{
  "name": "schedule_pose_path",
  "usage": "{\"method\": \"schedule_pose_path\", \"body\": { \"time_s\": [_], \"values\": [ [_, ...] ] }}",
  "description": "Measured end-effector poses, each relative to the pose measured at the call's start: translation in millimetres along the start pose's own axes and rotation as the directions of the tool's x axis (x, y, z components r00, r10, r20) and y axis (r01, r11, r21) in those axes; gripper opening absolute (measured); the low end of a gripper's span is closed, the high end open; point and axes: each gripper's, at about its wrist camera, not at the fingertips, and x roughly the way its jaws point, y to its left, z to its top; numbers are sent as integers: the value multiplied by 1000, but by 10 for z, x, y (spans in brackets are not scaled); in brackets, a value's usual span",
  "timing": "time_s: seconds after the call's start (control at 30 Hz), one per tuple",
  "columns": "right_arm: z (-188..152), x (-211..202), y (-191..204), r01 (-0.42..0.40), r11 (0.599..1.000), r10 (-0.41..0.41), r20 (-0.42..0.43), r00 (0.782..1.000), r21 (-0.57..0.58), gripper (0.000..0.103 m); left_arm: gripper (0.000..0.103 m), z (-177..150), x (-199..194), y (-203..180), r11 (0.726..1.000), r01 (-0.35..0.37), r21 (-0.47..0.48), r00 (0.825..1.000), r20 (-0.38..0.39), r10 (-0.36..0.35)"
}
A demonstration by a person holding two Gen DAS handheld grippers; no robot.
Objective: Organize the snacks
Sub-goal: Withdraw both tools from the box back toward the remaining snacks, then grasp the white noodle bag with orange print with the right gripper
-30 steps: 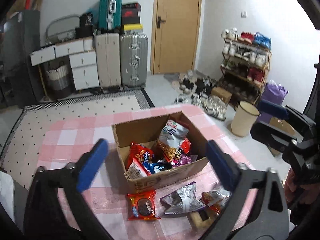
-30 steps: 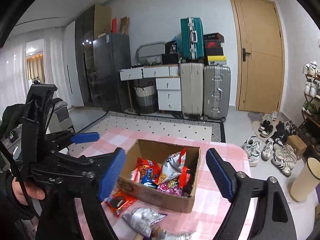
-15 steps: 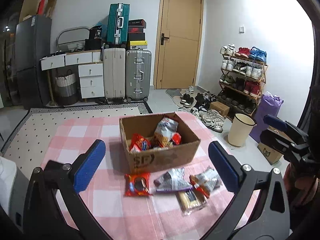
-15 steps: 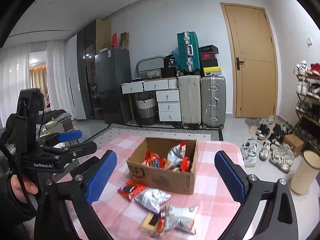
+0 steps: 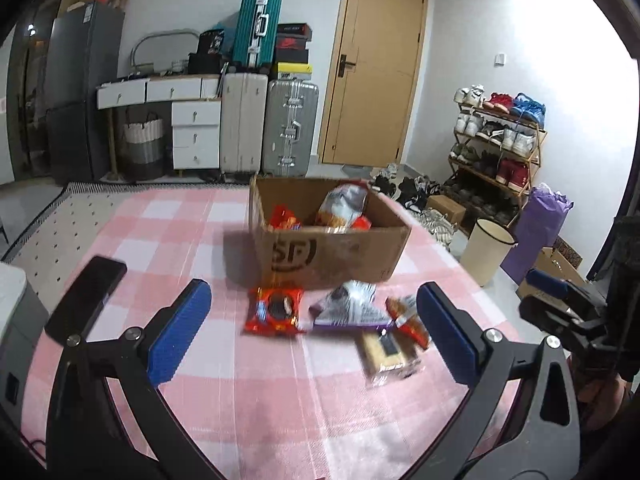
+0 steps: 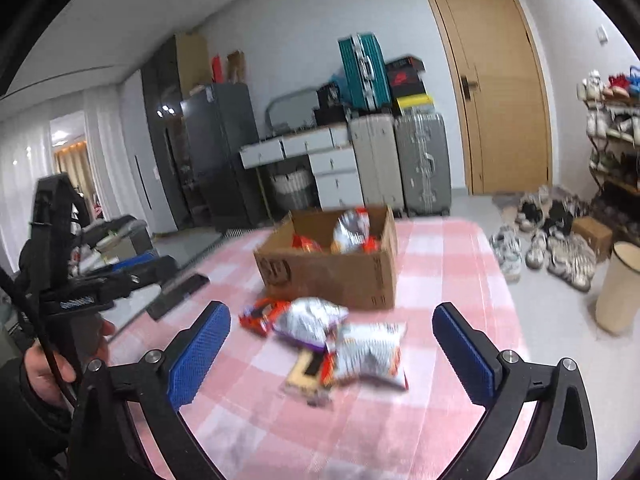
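I get even, bright indoor light in both views. Glare washes out the wall (image 5: pixel 560 60) at two o'clock on my left camera. The cardboard box (image 5: pixel 328 248) throws a soft shadow toward nine o'clock. My right view smears with motion blur, worst on the snack packets (image 6: pixel 360 348). Fisheye bending and black vignette ring every edge.
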Motion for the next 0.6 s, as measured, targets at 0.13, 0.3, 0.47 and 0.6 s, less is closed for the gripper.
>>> {"method": "schedule_pose_path", "body": {
  "time_s": [0.13,0.3,0.47,0.6],
  "values": [
    [-190,285,-97,6,999,-3,-76,997,43,103,102,-219,178,88,1000,-9,-17,999,-54,8],
    [-307,516,-166,-24,996,33,-103,994,84,103,102,-376,399,109,1000,-3,-27,995,-101,0],
    [-374,664,-239,10,993,6,-131,991,118,103,102,-460,554,95,1000,6,-18,994,-110,-8],
    [-380,753,-295,23,991,-3,-151,989,132,103,102,-538,684,107,1000,12,-22,989,-145,-15]
  ]
}}
